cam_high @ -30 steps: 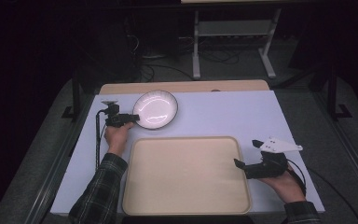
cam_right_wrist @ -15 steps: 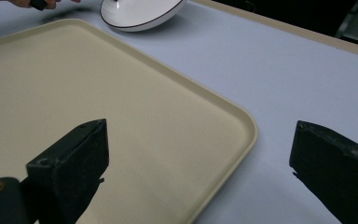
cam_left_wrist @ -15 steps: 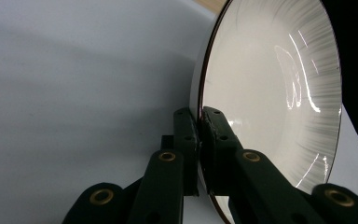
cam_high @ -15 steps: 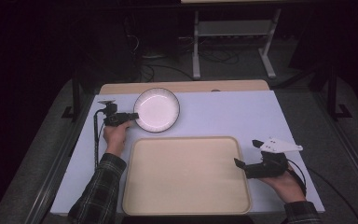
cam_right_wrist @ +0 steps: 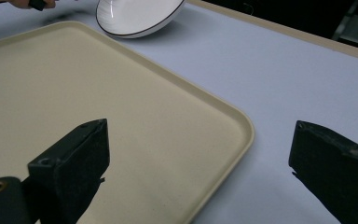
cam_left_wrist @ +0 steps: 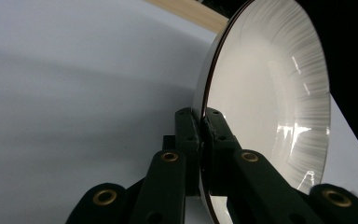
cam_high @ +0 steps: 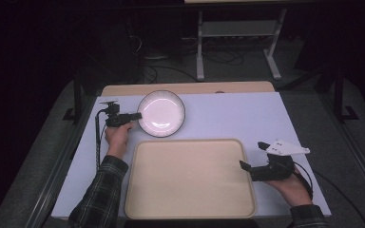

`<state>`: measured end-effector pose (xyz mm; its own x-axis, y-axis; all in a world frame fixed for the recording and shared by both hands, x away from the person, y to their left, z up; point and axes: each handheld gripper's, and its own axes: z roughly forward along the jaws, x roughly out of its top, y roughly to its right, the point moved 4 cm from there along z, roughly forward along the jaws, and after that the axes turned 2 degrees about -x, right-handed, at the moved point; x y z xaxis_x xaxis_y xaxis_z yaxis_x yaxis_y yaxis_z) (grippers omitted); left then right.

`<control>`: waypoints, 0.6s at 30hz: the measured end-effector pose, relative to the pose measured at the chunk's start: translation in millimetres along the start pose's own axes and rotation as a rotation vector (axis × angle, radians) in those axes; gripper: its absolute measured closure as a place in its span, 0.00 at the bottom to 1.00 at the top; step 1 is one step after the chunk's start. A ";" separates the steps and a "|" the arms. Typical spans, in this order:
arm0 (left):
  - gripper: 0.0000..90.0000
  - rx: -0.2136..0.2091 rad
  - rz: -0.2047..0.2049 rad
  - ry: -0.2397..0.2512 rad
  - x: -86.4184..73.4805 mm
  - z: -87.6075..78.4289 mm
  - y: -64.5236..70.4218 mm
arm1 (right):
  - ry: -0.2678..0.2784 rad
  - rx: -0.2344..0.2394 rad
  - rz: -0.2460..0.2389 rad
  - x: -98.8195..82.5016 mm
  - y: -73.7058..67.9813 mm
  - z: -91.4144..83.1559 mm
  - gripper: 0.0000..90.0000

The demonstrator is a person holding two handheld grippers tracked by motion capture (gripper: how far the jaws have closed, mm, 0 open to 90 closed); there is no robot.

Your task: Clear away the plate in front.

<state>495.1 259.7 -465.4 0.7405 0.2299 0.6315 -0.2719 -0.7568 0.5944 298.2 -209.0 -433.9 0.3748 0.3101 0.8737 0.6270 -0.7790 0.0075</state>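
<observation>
the round white plate with a thin dark rim (cam_high: 161,113) is being clamped at its left edge by the left gripper (cam_high: 135,116), its underside being hidden; right gripper (cam_high: 253,158) jaws are being held apart beside the beige plastic tray (cam_high: 190,180) on the surface.

Plaid sleeves, black fingers (cam_left_wrist: 223,140), brass screws

Dim room, lit table (cam_high: 228,114); glare on plate (cam_left_wrist: 279,116); near claws blurred.

We see a white plate (cam_high: 161,114) with a thin black rim and fine ribbed lines, a plain cream tray (cam_high: 190,178) — and a pale lavender table (cam_high: 247,118).
</observation>
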 end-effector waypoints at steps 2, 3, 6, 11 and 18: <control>0.96 -0.005 0.017 0.006 1.0 -0.3 2.0 | 0.001 0.000 -0.001 0.1 -0.2 0.1 0.05; 0.96 -0.007 0.028 0.009 1.7 -1.2 3.6 | 0.002 -0.001 -0.002 0.1 -0.1 0.0 0.05; 0.96 0.000 0.061 0.010 3.4 -2.7 5.9 | 0.003 -0.003 -0.002 0.1 0.2 -0.5 0.05; 0.96 0.023 0.107 0.016 7.5 -5.0 11.9 | 0.002 -0.004 0.001 -0.1 0.9 -0.7 0.05; 0.96 0.066 0.229 0.016 16.2 -10.1 27.2 | 0.006 -0.009 0.004 0.3 1.4 -1.7 0.06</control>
<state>493.5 248.9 -434.0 0.6540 0.0566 0.7544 -0.3909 -0.8284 0.4011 298.1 -210.8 -432.8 0.3734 0.3039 0.8765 0.6190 -0.7853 0.0086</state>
